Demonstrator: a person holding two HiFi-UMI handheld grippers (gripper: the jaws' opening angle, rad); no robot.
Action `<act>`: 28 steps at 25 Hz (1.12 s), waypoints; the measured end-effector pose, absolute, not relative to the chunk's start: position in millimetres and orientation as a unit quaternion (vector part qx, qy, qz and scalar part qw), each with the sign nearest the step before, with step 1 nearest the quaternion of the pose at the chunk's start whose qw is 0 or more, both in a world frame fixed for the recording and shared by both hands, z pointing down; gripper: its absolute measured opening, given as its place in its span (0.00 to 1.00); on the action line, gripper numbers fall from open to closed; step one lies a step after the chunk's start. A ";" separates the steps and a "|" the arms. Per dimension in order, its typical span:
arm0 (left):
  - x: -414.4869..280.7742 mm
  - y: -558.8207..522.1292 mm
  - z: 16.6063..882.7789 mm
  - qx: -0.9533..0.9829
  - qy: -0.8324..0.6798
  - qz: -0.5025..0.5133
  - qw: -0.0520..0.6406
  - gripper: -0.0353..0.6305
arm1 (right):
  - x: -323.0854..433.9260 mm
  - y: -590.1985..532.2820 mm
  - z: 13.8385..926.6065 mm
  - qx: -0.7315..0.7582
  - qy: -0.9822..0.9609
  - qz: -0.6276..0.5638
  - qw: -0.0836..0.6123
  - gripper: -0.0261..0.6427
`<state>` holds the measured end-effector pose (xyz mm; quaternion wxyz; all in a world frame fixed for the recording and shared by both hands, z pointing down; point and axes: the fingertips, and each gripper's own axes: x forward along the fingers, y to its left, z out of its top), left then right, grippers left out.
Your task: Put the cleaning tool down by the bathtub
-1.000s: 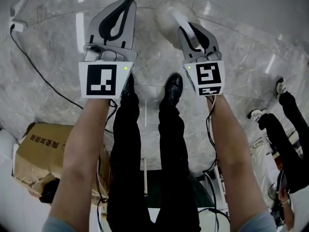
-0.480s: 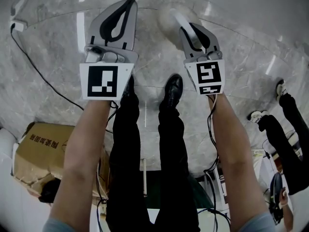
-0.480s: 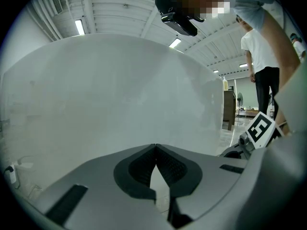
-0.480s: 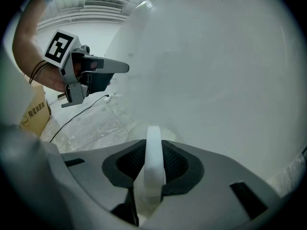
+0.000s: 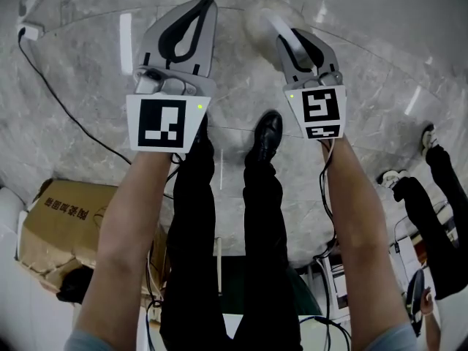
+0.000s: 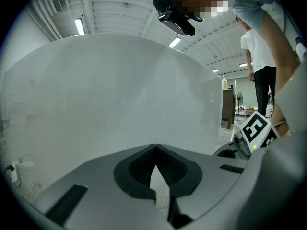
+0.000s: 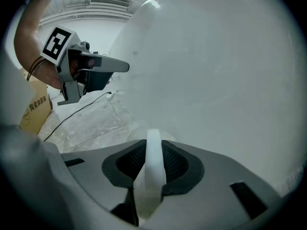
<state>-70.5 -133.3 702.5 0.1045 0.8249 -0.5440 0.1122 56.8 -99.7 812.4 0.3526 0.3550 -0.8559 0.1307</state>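
Note:
My right gripper (image 5: pixel 294 36) is shut on the thin white handle of the cleaning tool (image 5: pixel 278 26). The tool's round pale head (image 5: pixel 257 20) hangs blurred past the jaws, above the marble floor. In the right gripper view the handle (image 7: pixel 154 163) stands upright between the pads, with my right gripper (image 7: pixel 153 145) close to the white curved bathtub wall (image 7: pixel 220 75). To its left my left gripper (image 5: pixel 207 2) is shut and holds nothing. Its tips (image 6: pixel 156 146) meet right before the bathtub wall (image 6: pixel 120 95).
A cardboard box (image 5: pixel 66 229) lies at the lower left. A black cable (image 5: pixel 66 112) runs across the floor to a white plug (image 5: pixel 29 9). My own black shoes (image 5: pixel 265 131) stand below the grippers. Another person's legs (image 5: pixel 431 196) are at the right.
Both grippers have drifted slightly to the right in the head view. The right gripper keeps its hold on the tool's handle.

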 end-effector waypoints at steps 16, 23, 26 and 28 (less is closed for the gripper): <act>-66.6 -130.8 700.5 0.828 -0.538 0.113 0.106 0.08 | 64.6 -100.7 810.6 0.376 -0.845 0.131 0.356 0.21; -61.1 -130.6 692.8 0.830 -0.536 0.108 0.108 0.08 | 63.8 -100.9 797.1 0.389 -0.845 0.131 0.343 0.21; -58.8 -131.1 685.5 0.830 -0.537 0.103 0.107 0.08 | 60.6 -101.9 783.6 0.398 -0.847 0.131 0.326 0.20; -57.5 -130.5 679.0 0.830 -0.538 0.099 0.107 0.08 | 56.5 -101.5 771.7 0.404 -0.850 0.133 0.310 0.20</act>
